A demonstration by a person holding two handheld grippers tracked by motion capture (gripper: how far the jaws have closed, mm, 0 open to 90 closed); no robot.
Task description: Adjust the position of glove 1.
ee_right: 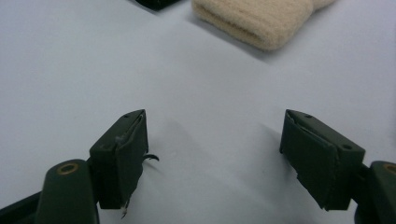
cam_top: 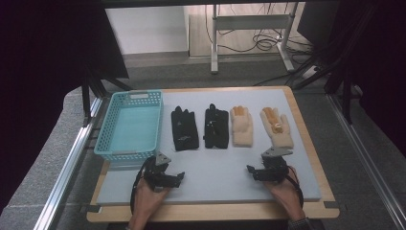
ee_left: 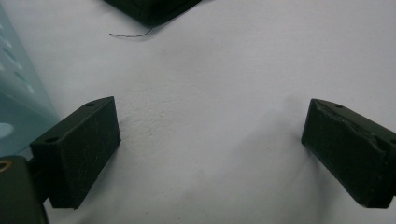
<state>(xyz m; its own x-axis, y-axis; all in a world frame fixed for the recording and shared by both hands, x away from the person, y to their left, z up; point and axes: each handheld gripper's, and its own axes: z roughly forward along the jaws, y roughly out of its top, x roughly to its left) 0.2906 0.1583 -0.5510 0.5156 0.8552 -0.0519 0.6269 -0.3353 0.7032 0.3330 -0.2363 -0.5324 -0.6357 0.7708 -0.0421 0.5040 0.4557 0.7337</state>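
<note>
**Both grippers wide, four gloves waiting**

At the near edge of the grey mat (cam_top: pixel 215 179), the person's two hands each hold a gripper low over the surface. The left gripper (cam_top: pixel 178 176) sits just in front of the blue basket (cam_top: pixel 130 125), jaws spread apart with nothing between them; in the left gripper view (ee_left: pixel 210 154) only bare mat lies between the black pads, the basket's wall at the left edge. The right gripper (cam_top: pixel 253 171) is likewise released and holds nothing, and in the right gripper view (ee_right: pixel 212 158) its jaws stand wide over empty mat.

Beyond them, four gloves lie flat in a row, fingers pointing away: two black gloves (cam_top: pixel 185 128) (cam_top: pixel 216 126) beside the basket, then two cream gloves (cam_top: pixel 242 126) (cam_top: pixel 276 127). The rightmost cream glove lies just ahead of the right gripper, not touched. One cream cuff (ee_right: pixel 261 18) appears at the top of the right gripper view.
</note>
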